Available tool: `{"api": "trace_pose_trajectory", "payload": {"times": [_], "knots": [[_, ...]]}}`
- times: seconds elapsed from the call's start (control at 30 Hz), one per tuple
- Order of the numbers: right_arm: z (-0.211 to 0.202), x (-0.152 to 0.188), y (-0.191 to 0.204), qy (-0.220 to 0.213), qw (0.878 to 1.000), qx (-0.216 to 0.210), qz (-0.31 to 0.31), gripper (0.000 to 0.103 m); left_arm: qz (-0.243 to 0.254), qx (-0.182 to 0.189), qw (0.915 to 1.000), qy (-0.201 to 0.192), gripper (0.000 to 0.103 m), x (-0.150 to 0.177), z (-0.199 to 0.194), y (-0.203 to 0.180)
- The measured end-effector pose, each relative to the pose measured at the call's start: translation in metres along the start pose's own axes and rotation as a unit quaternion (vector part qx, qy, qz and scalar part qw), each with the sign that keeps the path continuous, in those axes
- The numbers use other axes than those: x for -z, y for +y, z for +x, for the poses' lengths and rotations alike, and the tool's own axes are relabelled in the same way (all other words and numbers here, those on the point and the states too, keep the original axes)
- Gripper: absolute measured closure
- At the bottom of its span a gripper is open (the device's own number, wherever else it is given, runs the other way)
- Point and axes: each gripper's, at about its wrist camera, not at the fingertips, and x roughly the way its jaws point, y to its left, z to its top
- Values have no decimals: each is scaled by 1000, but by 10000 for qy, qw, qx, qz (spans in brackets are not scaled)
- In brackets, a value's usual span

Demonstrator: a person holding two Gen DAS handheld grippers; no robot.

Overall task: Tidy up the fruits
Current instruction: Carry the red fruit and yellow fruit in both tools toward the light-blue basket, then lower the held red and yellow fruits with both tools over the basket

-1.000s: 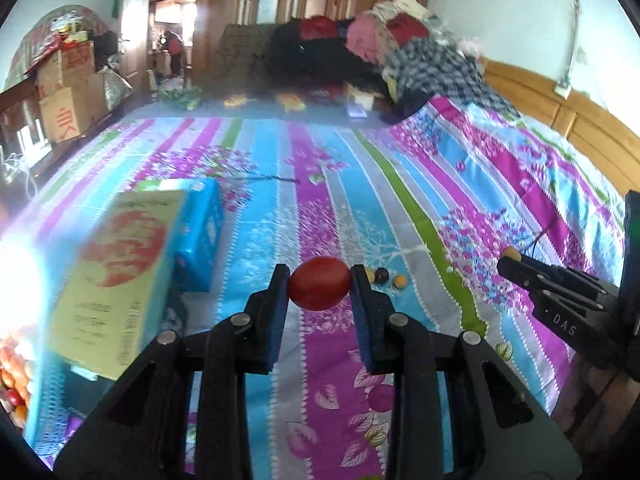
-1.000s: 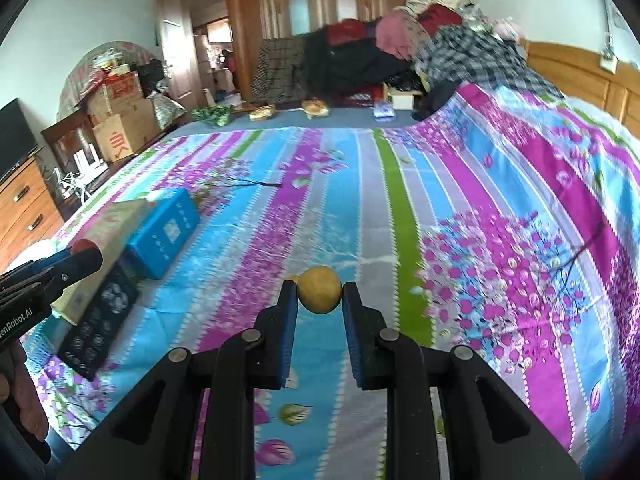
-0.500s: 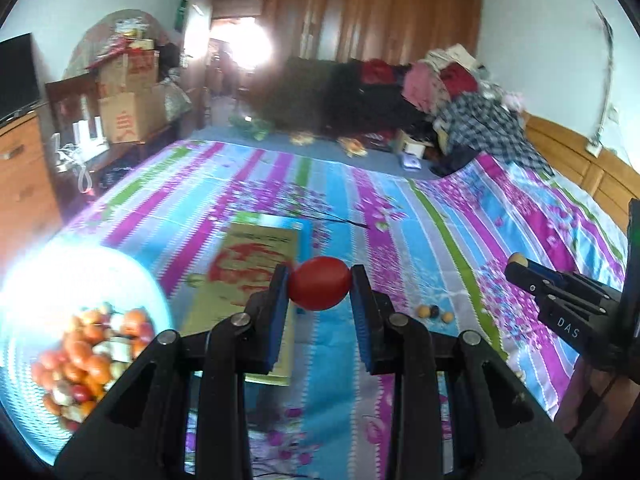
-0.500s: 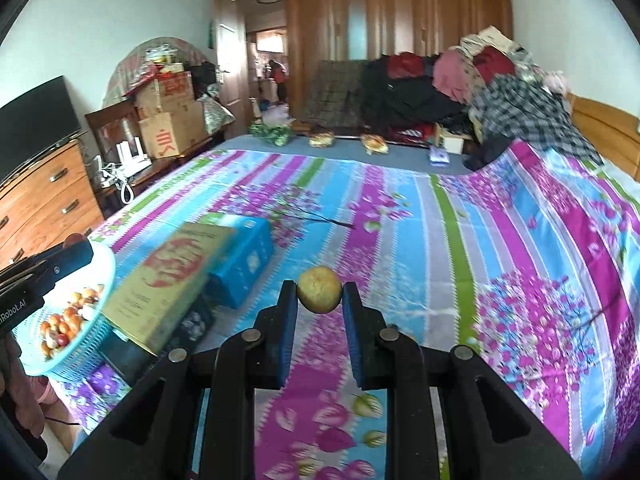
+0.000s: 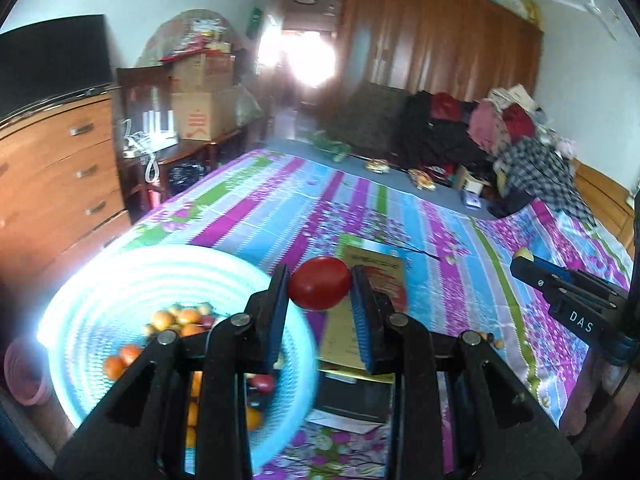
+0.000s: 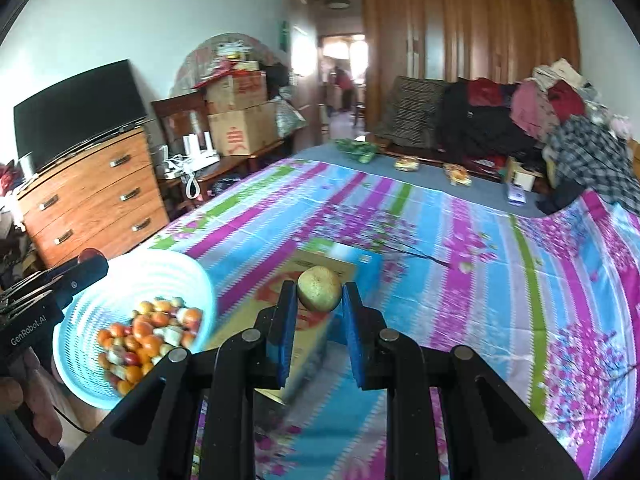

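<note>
On my far left sits the light blue basket, at the near left corner of the bed, its floor covered with small orange, red and pale fruits. My left gripper hangs over the basket's right rim, its blue pads clamped on a red tomato that sits up between the fingertips, clear of the basket. From my right wrist camera I can see that same left gripper at the frame's left edge, its tip over the basket's near-left rim.

Just right of the basket lies a flat yellow box with a red print, with a blue box against its far right side, both on the striped bedsheet. My right gripper is above the yellow box, pads pressed tight on a yellow-green fruit held in the air. Further right, on the sheet near the bed's edge, a couple of small loose fruits show in the left wrist view, too small for me to identify. A heap of clothes fills the far right end of the bed.
</note>
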Motion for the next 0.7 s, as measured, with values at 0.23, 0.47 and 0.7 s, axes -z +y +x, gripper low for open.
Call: {"api": "trace_pose_trajectory", "payload": {"times": [0.23,0.47,0.7], "knots": [[19,-12,55,103,9989,-400,-238,77,-288,-383,9988,3,72,-1,-4,44],[46,-15,111,402,9943,-821,-547,77,-479,-766,9957,202,72,8,-1,85],[71,-16,155,744,9880,-1131,-743,77,-687,-1057,9912,392,72,15,-4,120]]}}
